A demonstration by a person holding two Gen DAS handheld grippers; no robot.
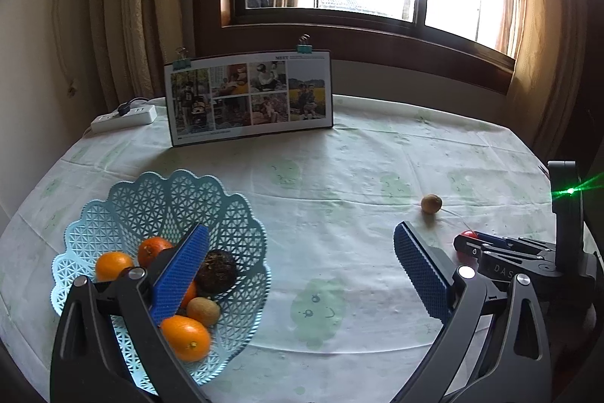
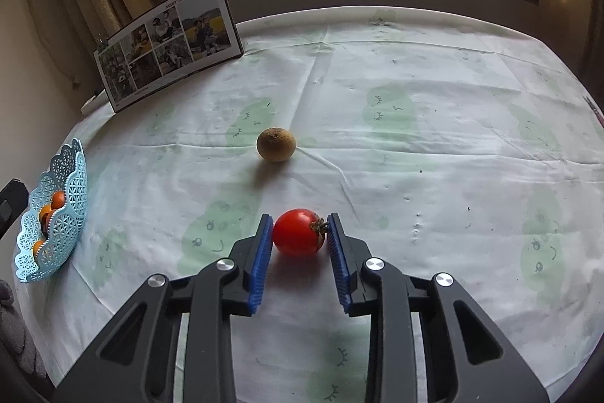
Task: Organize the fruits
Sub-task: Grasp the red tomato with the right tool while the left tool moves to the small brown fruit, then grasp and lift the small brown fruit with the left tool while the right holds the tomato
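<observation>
A red tomato (image 2: 298,232) rests on the tablecloth, and my right gripper (image 2: 299,217) is shut on it, its blue pads (image 2: 264,252) touching both sides. That same gripper (image 1: 470,244) and tomato (image 1: 469,235) appear at the right of the left wrist view. A brown kiwi (image 2: 276,144) (image 1: 431,203) lies loose just beyond the tomato. At the left stands a light blue lattice basket (image 1: 177,191) (image 2: 71,176) holding several oranges (image 1: 187,337), a dark round fruit (image 1: 219,270) and a second kiwi (image 1: 203,310). My left gripper (image 1: 301,229) is open wide and holds nothing, its left finger (image 1: 181,274) over the basket.
A clipped photo board (image 1: 249,97) (image 2: 170,44) stands at the table's far side. A white power strip (image 1: 124,116) lies at the far left corner. Curtains and a window are behind the table. Pale patterned cloth (image 1: 339,169) covers the table.
</observation>
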